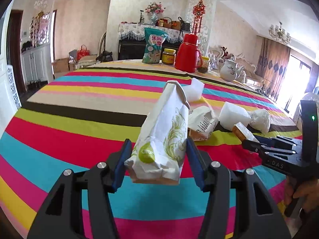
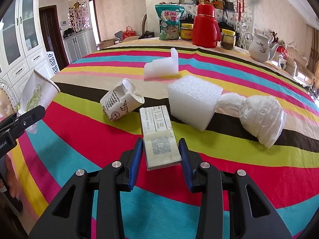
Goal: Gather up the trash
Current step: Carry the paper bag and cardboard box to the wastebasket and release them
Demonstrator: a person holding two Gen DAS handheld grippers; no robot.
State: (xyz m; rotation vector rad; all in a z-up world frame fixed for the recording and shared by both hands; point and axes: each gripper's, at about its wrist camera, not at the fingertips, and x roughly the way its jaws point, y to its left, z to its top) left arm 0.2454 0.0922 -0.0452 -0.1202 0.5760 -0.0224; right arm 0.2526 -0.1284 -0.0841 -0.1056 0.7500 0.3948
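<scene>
Both jaws grip: left gripper (image 1: 158,159) a paper bag (image 1: 165,131), right gripper (image 2: 160,157) a small box (image 2: 157,131), whose printed code only the right view shows.

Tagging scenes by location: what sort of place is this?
Most likely a home living and dining room: a table under a striped cloth holds a red thermos and a china teapot, with a chandelier and ornate sofa behind.

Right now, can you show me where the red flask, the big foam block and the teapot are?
red flask (image 2: 206,28), right wrist view, middle of its body.
foam block (image 2: 192,101), right wrist view, front face.
teapot (image 1: 229,69), left wrist view, its belly.
</scene>
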